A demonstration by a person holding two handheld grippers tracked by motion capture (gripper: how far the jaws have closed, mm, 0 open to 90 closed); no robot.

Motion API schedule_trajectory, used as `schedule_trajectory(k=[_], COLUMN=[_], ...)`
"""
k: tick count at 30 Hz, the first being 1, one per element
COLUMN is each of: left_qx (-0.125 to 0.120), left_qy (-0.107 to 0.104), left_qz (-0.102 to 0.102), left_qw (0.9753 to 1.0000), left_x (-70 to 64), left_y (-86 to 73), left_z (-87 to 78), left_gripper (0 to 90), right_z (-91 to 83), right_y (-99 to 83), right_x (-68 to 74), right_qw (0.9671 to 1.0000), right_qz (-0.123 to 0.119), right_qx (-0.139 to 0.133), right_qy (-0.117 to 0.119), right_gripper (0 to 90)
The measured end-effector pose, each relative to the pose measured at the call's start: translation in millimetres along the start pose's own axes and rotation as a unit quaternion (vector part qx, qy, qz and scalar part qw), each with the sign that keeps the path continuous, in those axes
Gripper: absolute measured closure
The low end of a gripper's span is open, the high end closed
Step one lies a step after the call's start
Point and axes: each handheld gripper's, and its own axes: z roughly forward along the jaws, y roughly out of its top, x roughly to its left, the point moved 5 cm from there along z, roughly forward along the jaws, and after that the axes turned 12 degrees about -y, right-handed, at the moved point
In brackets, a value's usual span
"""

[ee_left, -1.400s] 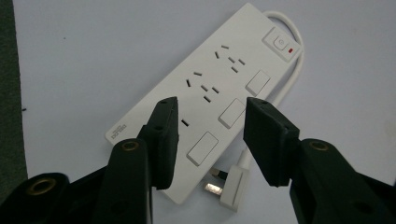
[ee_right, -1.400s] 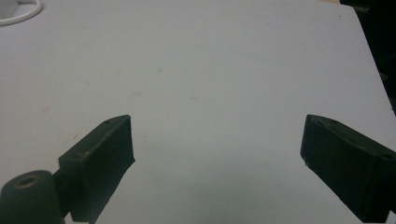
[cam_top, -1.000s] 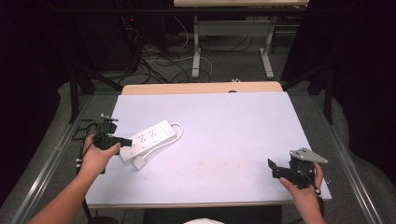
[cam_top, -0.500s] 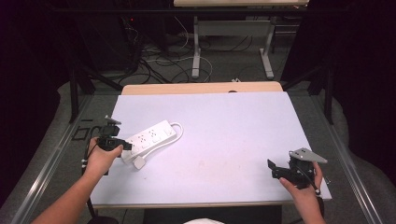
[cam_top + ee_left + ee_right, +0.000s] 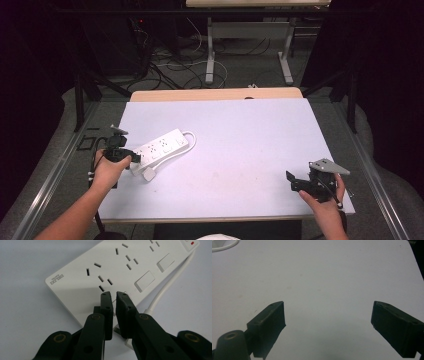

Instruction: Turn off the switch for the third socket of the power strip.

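While the left gripper [image 5: 112,293] hovers with its jaws nearly closed on nothing, the white power strip [image 5: 160,146] lies at the table's [image 5: 240,130] near left, just beyond the tips; its long axis runs from near left to far right; the right gripper [image 5: 300,182], jaws spread wide, sits well apart at the near right, so the left looks better placed.

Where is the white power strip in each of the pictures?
High view: the power strip lies at the table's left side, just ahead of the left gripper.
Left gripper view: it runs across the upper middle, sockets facing up, right beyond the nearly closed jaws.
Right gripper view: I can't see the strip's body; just a loop of its white cable at the top left corner.
Shared landmark: the pale table top.
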Motion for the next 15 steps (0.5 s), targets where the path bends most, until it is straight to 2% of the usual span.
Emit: schedule_trajectory(k=[1, 2, 3, 5, 7, 9, 11, 12, 15], left_qx=[0.002, -0.001, 0.001, -0.002, -0.001, 0.004, 0.005, 0.005, 0.006], left_qy=[0.002, -0.003, -0.005, 0.000, -0.001, 0.001, 0.005, 0.001, 0.002], left_qz=[0.002, -0.007, -0.007, -0.006, -0.012, -0.012, -0.004, -0.011, -0.011], left_qw=[1.0000, 1.0000, 1.0000, 1.0000, 0.9999, 0.9999, 1.0000, 0.9999, 0.9999], left_x=[0.4, -1.2, -1.4, -1.1, -2.1, -1.8, -0.1, -1.2, -0.8], left_y=[-0.1, -0.3, -0.6, -0.4, -1.1, -1.5, -1.8, -2.3, -2.9], left_z=[0.1, 1.4, 1.6, 3.1, 4.3, 4.7, 4.9, 6.0, 7.5], left_gripper=[84.0, 84.0, 84.0, 84.0, 84.2, 84.3, 84.5, 84.5, 84.6], right_z=[0.0, 0.2, 0.3, 0.1, 0.0, 0.0, 0.0, -0.1, 0.0], right_y=[-0.1, 0.0, -0.1, -0.1, -0.1, -0.1, 0.0, 0.0, 0.0], right_x=[-0.5, -0.4, -0.6, 0.8, 0.5, 0.5, 0.3, 0.1, 0.6], right_qw=[1.0000, 1.0000, 1.0000, 1.0000, 1.0000, 1.0000, 1.0000, 1.0000, 1.0000], right_qz=[-0.004, -0.004, -0.004, 0.005, 0.004, 0.004, 0.003, 0.001, 0.005], right_qx=[0.000, -0.001, -0.001, 0.000, 0.001, 0.001, 0.000, 0.001, 0.001], right_qy=[0.000, 0.000, 0.000, -0.001, -0.001, -0.001, -0.001, 0.000, -0.001], right_gripper=[11.4, 11.4, 11.4, 11.4, 11.4, 11.5, 11.5, 11.5, 11.5])
